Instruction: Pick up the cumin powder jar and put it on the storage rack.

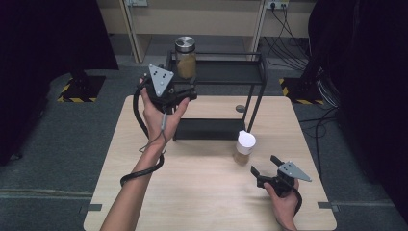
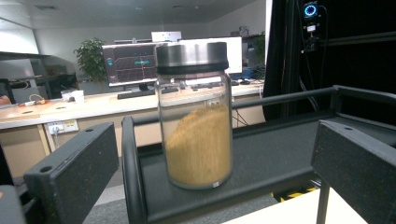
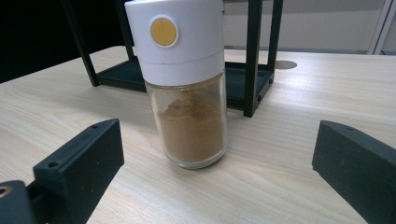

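Jar (image 1: 185, 57) on rack (image 1: 226, 72) (top shelf), shaker (image 1: 245, 147) before it

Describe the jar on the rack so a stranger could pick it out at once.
Find the black metal rack at the table's far edge. On its top shelf stands a glass jar of golden grains. Its dark metal lid sets it apart from the white-capped spice jar down on the table.

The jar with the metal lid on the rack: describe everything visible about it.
The jar is a clear glass cylinder with a dark brushed-metal lid, closed. It holds a tan, grainy powder heaped higher on one side, reaching roughly two thirds up. It stands upright on the top shelf of the black metal rack, near that shelf's left end in the high view. The left gripper faces it with its jaws spread wide on either side; the pads do not touch the glass. Only the shelf touches the jar.
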{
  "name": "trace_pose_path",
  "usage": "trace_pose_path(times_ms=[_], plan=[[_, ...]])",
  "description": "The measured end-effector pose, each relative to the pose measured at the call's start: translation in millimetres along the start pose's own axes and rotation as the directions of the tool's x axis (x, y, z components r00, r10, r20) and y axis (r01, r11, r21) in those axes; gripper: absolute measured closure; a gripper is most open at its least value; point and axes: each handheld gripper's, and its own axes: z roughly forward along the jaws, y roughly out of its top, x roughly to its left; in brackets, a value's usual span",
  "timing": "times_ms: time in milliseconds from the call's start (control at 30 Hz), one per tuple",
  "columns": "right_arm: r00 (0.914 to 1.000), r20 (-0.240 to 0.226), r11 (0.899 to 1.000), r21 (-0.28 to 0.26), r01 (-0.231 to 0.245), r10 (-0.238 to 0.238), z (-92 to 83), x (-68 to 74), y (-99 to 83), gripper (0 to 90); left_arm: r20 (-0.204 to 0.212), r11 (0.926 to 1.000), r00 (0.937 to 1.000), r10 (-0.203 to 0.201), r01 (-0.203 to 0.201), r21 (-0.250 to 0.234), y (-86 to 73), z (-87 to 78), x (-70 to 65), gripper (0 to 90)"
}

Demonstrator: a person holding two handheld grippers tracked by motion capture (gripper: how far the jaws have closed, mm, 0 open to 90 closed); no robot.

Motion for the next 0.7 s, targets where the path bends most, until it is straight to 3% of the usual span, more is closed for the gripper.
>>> trace_pose_path(times_ms=[100, 267, 700], plan=[[1.0, 0.001, 1.0, -0.002, 0.001, -0.001, -0.1, 0.2, -0.4, 2.2, 0.013, 0.9997, 0.9997, -0.022, 0.023, -0.009, -8.2, -6.8, 3.4, 0.2], [1.0, 0.001, 1.0, -0.001, 0.003, -0.003, -0.1, 0.5, -0.2, 2.2, 0.018, 0.9997, 0.9995, -0.024, 0.024, -0.004, -19.2, -15.9, 5.4, 0.3], [1.0, 0.002, 1.0, -0.003, 0.005, -0.005, -0.1, 0.6, -0.5, 2.2, 0.045, 0.9998, 0.999, 0.006, -0.005, -0.019, -43.0, -39.9, -1.5, 0.3]])
